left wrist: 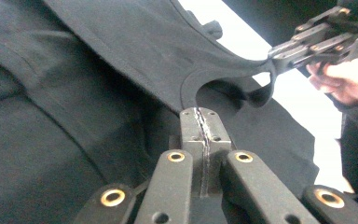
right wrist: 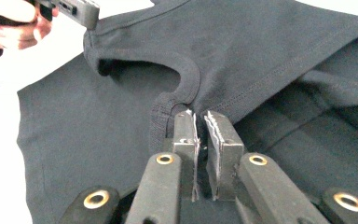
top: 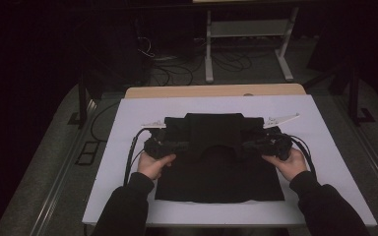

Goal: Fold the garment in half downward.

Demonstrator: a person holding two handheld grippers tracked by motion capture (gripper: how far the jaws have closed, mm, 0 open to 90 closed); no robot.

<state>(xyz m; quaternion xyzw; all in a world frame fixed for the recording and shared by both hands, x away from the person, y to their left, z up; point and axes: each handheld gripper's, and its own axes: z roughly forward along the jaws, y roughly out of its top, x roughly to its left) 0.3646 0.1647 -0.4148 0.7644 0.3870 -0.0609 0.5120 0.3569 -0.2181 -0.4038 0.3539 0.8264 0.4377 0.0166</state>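
Note:
A black T-shirt [top: 216, 179] lies on a white board [top: 325, 147], its upper part lifted and folded forward over the body. My left gripper [top: 191, 147] is shut on the shirt at one side of the ribbed collar [left wrist: 189, 88]; its jaws [left wrist: 200, 113] pinch the fabric edge. My right gripper [top: 246, 146] is shut on the shirt at the collar's other side, where its jaws [right wrist: 198, 115] clamp the cloth [right wrist: 261, 46]. The neckline hangs stretched between the two grippers. The right gripper [left wrist: 274, 55] appears far off in the left gripper view, and the left gripper [right wrist: 91, 19] in the right gripper view.
The white board rests on a wooden table [top: 216, 91]. Behind it stands a white metal frame [top: 246, 29], with cables [top: 177, 69] on the dark floor. Bare board margins run along both sides of the shirt.

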